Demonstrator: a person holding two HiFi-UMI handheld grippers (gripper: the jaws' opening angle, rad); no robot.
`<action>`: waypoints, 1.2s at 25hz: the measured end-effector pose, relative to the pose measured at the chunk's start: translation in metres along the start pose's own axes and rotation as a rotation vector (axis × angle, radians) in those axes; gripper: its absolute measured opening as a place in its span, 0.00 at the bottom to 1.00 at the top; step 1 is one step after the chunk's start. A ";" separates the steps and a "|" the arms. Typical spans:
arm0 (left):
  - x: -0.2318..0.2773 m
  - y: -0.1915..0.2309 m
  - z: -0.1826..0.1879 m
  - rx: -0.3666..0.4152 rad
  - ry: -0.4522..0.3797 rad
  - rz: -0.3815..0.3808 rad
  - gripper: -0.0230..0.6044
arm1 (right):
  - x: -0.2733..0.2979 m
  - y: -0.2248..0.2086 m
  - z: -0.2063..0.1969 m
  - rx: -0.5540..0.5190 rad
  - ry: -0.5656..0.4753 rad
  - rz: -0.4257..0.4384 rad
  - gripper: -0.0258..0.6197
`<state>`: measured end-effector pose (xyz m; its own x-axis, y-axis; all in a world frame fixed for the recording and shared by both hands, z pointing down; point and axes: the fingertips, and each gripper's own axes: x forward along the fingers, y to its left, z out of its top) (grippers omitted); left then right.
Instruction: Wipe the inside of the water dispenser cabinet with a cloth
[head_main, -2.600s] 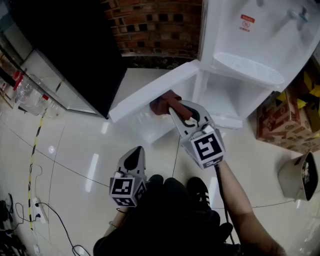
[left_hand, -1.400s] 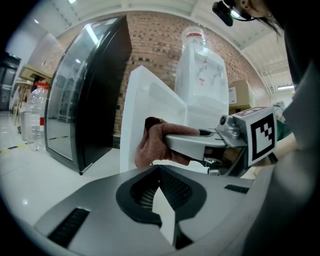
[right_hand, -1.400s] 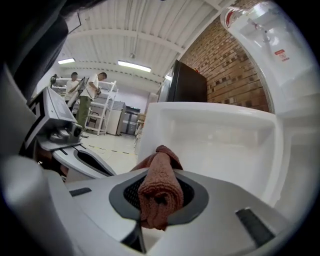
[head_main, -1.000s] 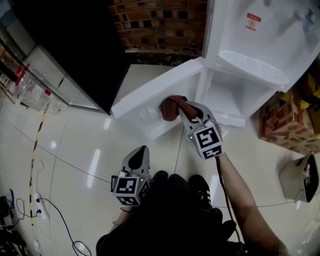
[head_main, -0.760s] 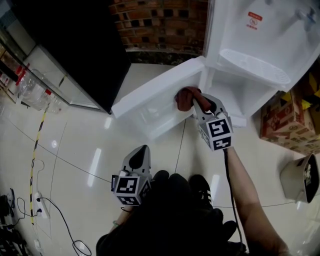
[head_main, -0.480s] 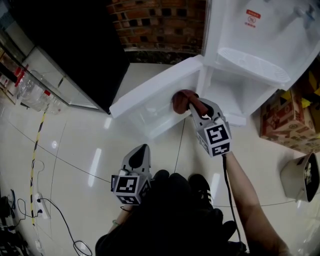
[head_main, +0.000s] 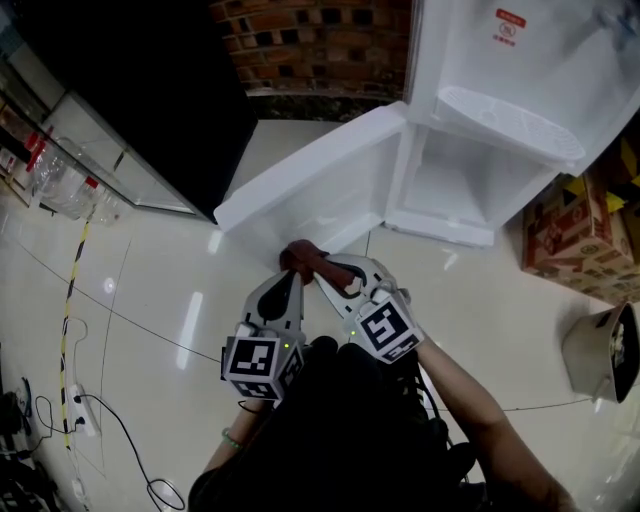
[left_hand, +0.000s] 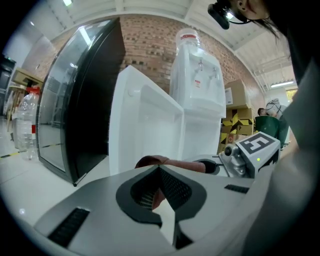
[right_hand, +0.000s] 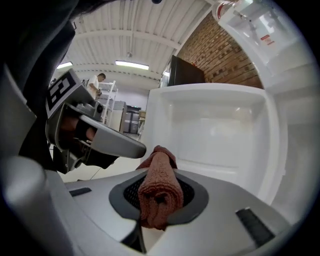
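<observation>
The white water dispenser stands with its lower cabinet open and the door swung out to the left. My right gripper is shut on a rolled red-brown cloth, held low over the floor, in front of the door and away from the cabinet. The cloth sticks out between the jaws, facing the door's inner panel. My left gripper is shut, its tips close beside the cloth. The right gripper's marker cube shows to the right.
A tall black glass-fronted cabinet stands left of the door, with a brick wall behind. Cardboard boxes and a grey bin sit to the right. Bottles and floor cables lie far left.
My right gripper has drawn the cloth back from the door's hinge side, down and left toward me, ending next to the left gripper. The left gripper has barely moved.
</observation>
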<state>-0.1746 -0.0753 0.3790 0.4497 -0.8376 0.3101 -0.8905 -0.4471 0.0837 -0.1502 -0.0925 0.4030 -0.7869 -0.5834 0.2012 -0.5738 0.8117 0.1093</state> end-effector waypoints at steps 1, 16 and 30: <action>0.000 0.000 0.000 -0.001 0.000 0.000 0.03 | 0.006 0.004 -0.004 -0.008 0.011 0.013 0.16; 0.008 -0.034 0.008 0.003 -0.019 -0.111 0.03 | 0.000 -0.099 -0.113 0.065 0.213 -0.262 0.15; 0.045 -0.075 0.022 -0.038 -0.007 -0.191 0.03 | -0.070 -0.187 -0.085 0.130 0.122 -0.433 0.16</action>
<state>-0.0864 -0.0864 0.3654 0.6111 -0.7409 0.2786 -0.7909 -0.5860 0.1764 0.0315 -0.2005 0.4509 -0.4407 -0.8534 0.2783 -0.8733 0.4793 0.0869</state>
